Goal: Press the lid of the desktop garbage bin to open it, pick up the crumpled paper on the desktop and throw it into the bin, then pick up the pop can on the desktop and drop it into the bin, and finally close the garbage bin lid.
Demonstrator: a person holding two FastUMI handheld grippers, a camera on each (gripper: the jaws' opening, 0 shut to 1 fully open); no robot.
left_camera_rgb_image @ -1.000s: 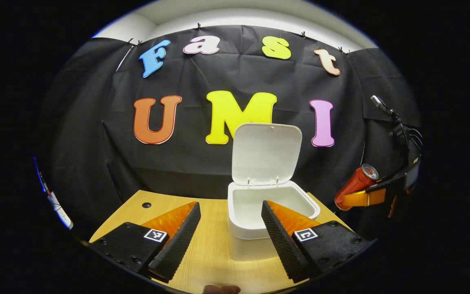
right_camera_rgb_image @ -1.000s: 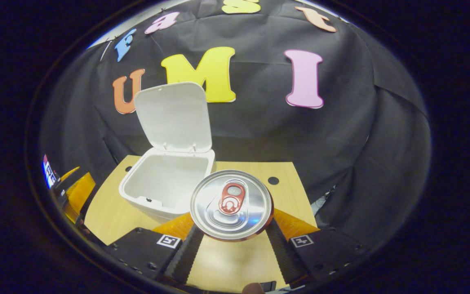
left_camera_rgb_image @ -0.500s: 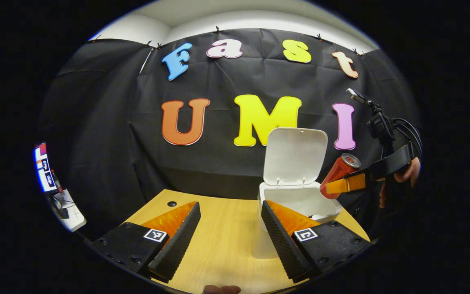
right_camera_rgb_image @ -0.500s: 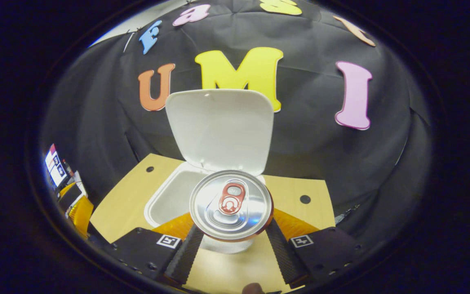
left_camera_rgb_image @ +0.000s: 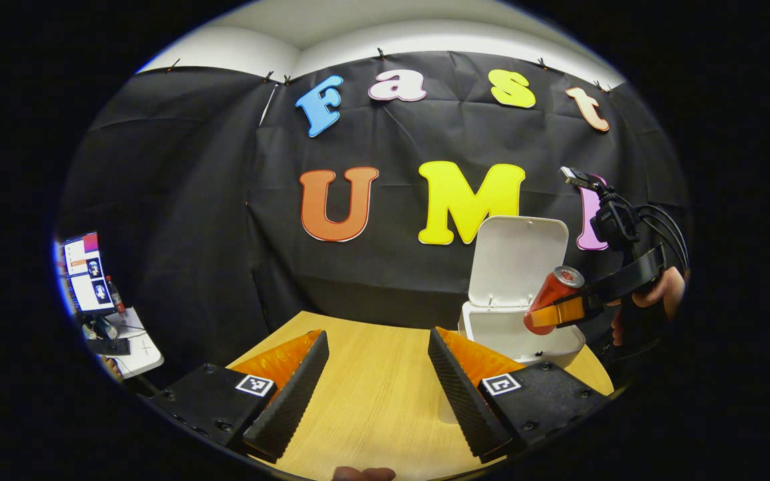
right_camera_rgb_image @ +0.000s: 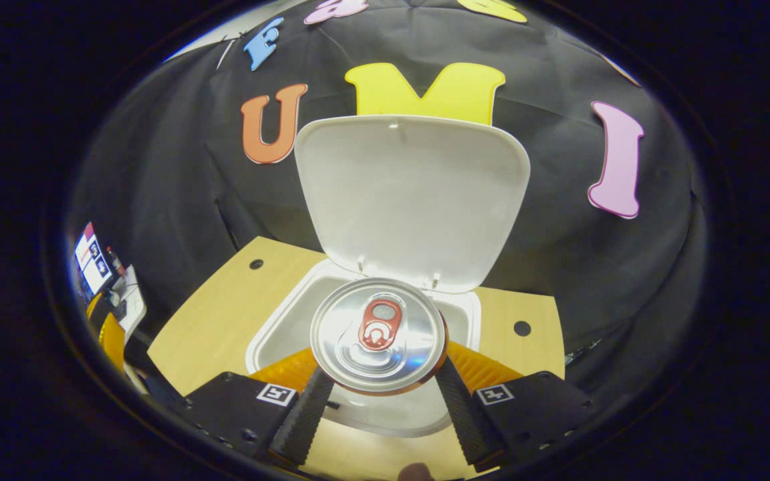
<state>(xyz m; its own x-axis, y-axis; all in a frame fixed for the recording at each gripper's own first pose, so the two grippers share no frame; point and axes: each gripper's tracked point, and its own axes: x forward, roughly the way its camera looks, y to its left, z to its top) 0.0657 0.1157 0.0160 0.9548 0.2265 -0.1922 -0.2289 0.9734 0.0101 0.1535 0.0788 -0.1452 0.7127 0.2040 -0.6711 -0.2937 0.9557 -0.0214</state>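
Note:
The white bin (left_camera_rgb_image: pixel 562 344) stands on the wooden desk with its lid (left_camera_rgb_image: pixel 517 257) raised upright. In the right gripper view the lid (right_camera_rgb_image: pixel 418 194) fills the middle and the bin's open mouth (right_camera_rgb_image: pixel 278 334) lies just below. My right gripper (right_camera_rgb_image: pixel 379 401) is shut on the red pop can (right_camera_rgb_image: pixel 378 334), whose silver top faces the camera, held over the bin's opening. The left gripper view shows that can (left_camera_rgb_image: pixel 552 299) tilted above the bin in the right gripper (left_camera_rgb_image: pixel 575 308), held by a hand (left_camera_rgb_image: pixel 659 294). My left gripper (left_camera_rgb_image: pixel 377 381) hangs open above the desk, left of the bin.
The wooden desk (left_camera_rgb_image: pixel 371 401) has small round holes (right_camera_rgb_image: pixel 523 328) near its back corners. A side table with a screen (left_camera_rgb_image: pixel 87 264) and small items stands far left. Black cloth walls close the back and sides.
My right gripper carried the can leftward and forward until it hangs over the open bin. The left gripper swung to the left, away from the bin, staying open.

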